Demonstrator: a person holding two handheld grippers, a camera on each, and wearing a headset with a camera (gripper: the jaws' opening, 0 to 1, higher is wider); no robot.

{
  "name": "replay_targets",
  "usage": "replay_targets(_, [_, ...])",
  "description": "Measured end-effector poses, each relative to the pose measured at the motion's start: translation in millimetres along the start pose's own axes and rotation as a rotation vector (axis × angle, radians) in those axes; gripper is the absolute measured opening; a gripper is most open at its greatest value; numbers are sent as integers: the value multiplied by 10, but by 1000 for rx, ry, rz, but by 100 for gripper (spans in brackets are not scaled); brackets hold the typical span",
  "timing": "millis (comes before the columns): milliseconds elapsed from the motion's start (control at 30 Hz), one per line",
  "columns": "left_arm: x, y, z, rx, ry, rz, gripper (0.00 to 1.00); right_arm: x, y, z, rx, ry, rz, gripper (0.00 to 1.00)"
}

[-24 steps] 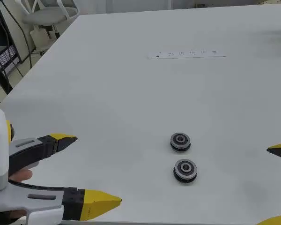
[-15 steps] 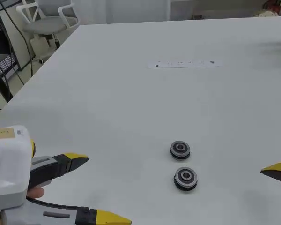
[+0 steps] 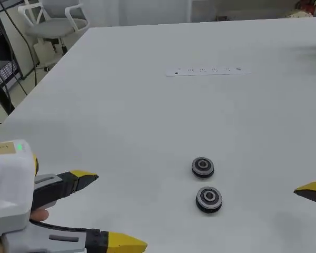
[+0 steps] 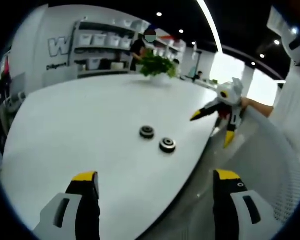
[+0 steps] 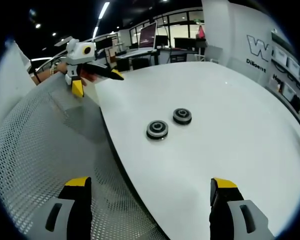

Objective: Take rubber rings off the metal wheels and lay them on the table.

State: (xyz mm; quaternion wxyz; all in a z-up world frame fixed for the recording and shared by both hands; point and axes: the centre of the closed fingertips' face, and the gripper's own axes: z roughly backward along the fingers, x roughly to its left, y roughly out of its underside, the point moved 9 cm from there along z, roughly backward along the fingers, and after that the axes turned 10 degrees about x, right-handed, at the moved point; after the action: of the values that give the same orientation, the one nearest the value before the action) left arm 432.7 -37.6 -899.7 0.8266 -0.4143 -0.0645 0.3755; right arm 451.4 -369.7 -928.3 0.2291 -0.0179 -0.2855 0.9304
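Two metal wheels [image 3: 203, 167] lie close together, lower centre on the bench [image 3: 147, 116]. The left claw [image 3: 108, 211] and right claw [image 5: 150, 184] stand open.

On the surface [image 3: 147, 116], right of centre in the lower half of the head view, the farther wheel [image 3: 203, 167] sits just behind the nearer wheel [image 3: 209, 200] (close together, not touching). The left gripper [image 3: 121, 211] is at the lower left, well apart from both. One of the right gripper's [image 4: 210, 131] fingers [image 3: 309, 191] enters at the right edge, level with the nearer wheel. A marked strip [image 3: 206, 71] lies far back, upper middle. A chair [image 3: 55, 21] stands beyond the surface, upper left.
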Motion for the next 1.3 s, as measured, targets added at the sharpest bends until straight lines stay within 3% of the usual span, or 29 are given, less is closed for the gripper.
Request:
replay_targets(167, [1,5,-4,8,1,-7,96,-4,10,-2,10,2,-9,99])
replay_targets(300, [5,4,-1,4,0,-5,96,-1,19,-2,25,-2,-6,92])
replay_targets(1300, [19,4,18,0,-11,-15,92,-1,6,-10,8,-11,-14,92])
